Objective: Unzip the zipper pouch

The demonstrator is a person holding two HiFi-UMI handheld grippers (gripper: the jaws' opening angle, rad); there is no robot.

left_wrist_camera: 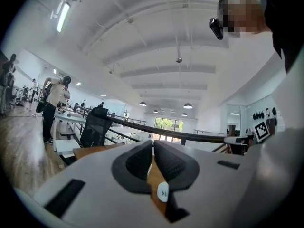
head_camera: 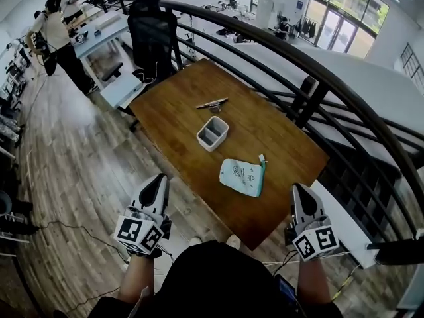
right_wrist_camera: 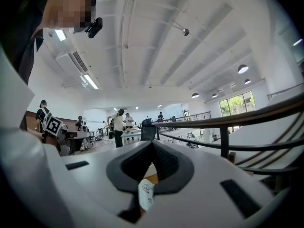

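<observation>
The zipper pouch (head_camera: pixel 242 176) is pale green and white, with a teal zipper edge on its right side. It lies flat on the wooden table (head_camera: pixel 179 111), near the front edge. In the head view my left gripper (head_camera: pixel 161 179) hovers off the table's front-left edge, to the pouch's left. My right gripper (head_camera: pixel 297 189) hangs beyond the table's front-right corner, right of the pouch. Both point level toward the table and touch nothing. In the left gripper view the left gripper (left_wrist_camera: pixel 152 144) is shut on nothing. The right gripper (right_wrist_camera: pixel 152 144) looks the same in its own view.
A small white two-compartment box (head_camera: pixel 212 132) stands mid-table, and a thin dark pen-like tool (head_camera: pixel 212 103) lies behind it. A curved black railing (head_camera: pixel 311 78) runs along the table's far and right sides. A black office chair (head_camera: pixel 154 35) and people (head_camera: pixel 56 35) are at the far left.
</observation>
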